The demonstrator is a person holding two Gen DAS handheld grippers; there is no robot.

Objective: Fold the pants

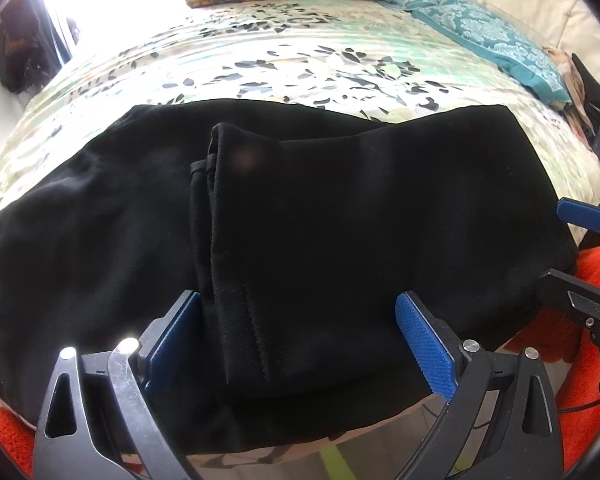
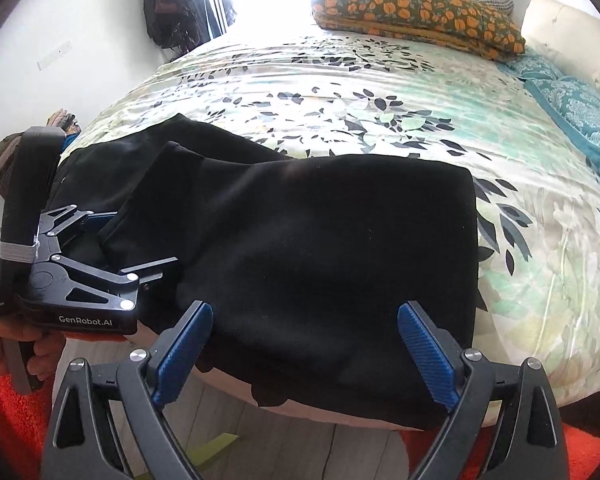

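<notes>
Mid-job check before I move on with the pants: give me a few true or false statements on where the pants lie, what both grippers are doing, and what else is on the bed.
1. The black pants lie on the bed's leaf-print cover, near its front edge. True.
2. The left gripper is clamped shut on the pants. False: its jaws stand wide apart, with the fabric between the pads and not pinched.
3. The right gripper is open. True.
4. The pants are spread out full length, with no fold. False: one layer is folded back over another.
5. An orange-flowered cushion lies at the bed's far end. True.
</notes>
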